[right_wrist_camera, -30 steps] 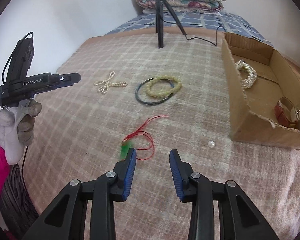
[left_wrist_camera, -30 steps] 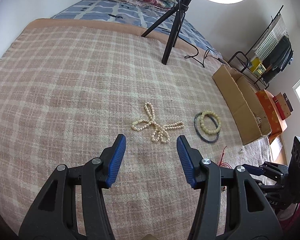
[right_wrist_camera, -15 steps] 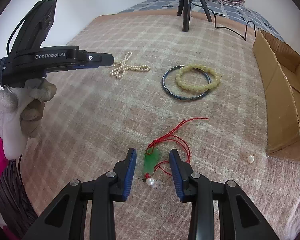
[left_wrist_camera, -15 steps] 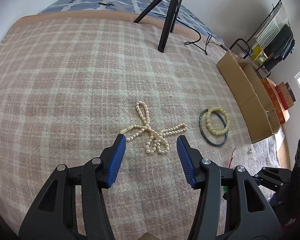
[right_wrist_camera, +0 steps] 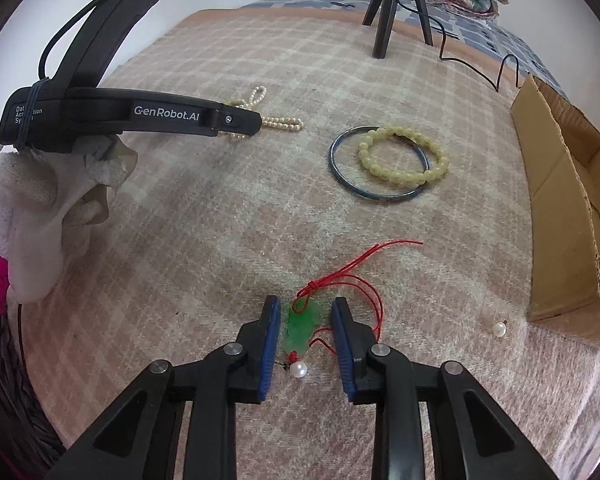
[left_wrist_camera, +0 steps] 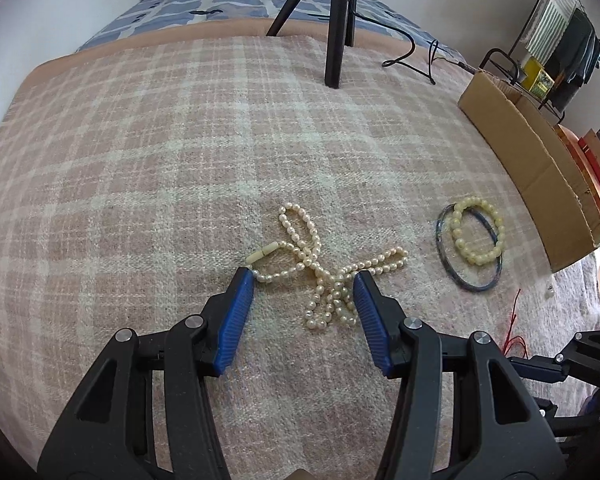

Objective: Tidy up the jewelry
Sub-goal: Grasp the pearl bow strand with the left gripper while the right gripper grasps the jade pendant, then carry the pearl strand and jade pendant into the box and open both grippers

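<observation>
A tangled pearl necklace (left_wrist_camera: 320,268) lies on the plaid blanket. My left gripper (left_wrist_camera: 304,276) is open, its blue fingers on either side of the necklace's near loops. A yellow bead bracelet (left_wrist_camera: 476,230) rests across a dark bangle (left_wrist_camera: 446,268) to the right; both show in the right wrist view, the bracelet (right_wrist_camera: 404,160) over the bangle (right_wrist_camera: 340,168). My right gripper (right_wrist_camera: 305,306) is open around a green pendant (right_wrist_camera: 302,326) on a red cord (right_wrist_camera: 360,264), a white pearl (right_wrist_camera: 299,369) at its near end.
An open cardboard box (right_wrist_camera: 556,200) stands at the right, with a brown strap showing at its torn edge. A loose pearl (right_wrist_camera: 499,329) lies near the box. A black tripod (left_wrist_camera: 336,20) and cable stand at the far side. Folded quilts lie beyond.
Both grippers have moved forward and down. The left one now straddles the pearl necklace; the right one now straddles the green pendant. Both stayed open.
</observation>
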The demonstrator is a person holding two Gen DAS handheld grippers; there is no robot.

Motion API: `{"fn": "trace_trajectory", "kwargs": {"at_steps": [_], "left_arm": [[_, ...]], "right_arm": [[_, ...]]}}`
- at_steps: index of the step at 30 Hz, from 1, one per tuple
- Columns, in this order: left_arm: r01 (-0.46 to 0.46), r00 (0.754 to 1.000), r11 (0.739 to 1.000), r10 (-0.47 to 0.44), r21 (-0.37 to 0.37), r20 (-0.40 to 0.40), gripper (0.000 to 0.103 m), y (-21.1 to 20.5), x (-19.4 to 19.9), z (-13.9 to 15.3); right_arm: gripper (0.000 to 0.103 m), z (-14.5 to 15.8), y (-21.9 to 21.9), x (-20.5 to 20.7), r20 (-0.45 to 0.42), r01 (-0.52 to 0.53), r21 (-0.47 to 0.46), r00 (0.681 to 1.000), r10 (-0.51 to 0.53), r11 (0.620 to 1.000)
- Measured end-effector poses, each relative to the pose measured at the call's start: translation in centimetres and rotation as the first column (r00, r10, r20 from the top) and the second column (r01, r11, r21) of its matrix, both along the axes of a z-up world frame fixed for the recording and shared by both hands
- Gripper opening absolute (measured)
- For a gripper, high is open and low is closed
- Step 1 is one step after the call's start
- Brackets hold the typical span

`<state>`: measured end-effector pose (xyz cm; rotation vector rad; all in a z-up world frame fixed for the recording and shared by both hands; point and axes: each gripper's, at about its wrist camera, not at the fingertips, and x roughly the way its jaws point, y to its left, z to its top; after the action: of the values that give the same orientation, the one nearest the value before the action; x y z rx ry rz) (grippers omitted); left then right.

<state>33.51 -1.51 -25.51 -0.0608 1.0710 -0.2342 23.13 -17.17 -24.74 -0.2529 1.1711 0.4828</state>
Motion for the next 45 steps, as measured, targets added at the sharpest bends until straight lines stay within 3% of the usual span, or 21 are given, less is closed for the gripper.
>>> {"fn": "trace_trajectory", "kwargs": {"at_steps": [3, 5, 8, 17, 28, 45], "left_arm": [[-0.001, 1.0, 0.999, 0.0, 0.032, 0.018, 0.045, -0.2, -0.1, -0.1], [-0.011, 1.0, 0.999, 0.01, 0.031, 0.023, 0.024, 0.1, 0.0, -0.1], [-0.041, 0.999, 0.999, 0.041, -0.01, 0.01, 0.01, 1.2, 0.4, -0.1], [-0.071, 0.997, 0.993, 0.073, -0.091, 0.012, 0.009, 2.6, -0.1, 1.0], [-0.091, 0.988, 0.974, 0.114, -0.208, 0.1, 0.008, 4.7, -1.8, 6.1], [-0.03, 0.973, 0.969, 0.085, -0.246, 0.217, 0.007, 4.7, -5.5, 13.2]], "right_arm": [[0.016, 0.1, 0.2, 0.0, 0.001, -0.005, -0.008, 1.0, 0.005, 1.0], [0.016, 0.1, 0.3, 0.0, 0.006, -0.007, -0.011, 1.0, 0.007, 1.0], [0.015, 0.2, 0.3, 0.0, 0.015, 0.003, -0.005, 1.0, -0.003, 1.0], [0.015, 1.7, 0.2, -0.8, 0.062, 0.015, 0.033, 0.998, -0.017, 0.999], [0.015, 5.0, -1.1, -1.3, 0.134, 0.055, 0.103, 0.989, -0.069, 0.993], [0.015, 12.7, -4.6, -3.2, 0.271, 0.094, 0.176, 0.952, -0.14, 0.98]]}}
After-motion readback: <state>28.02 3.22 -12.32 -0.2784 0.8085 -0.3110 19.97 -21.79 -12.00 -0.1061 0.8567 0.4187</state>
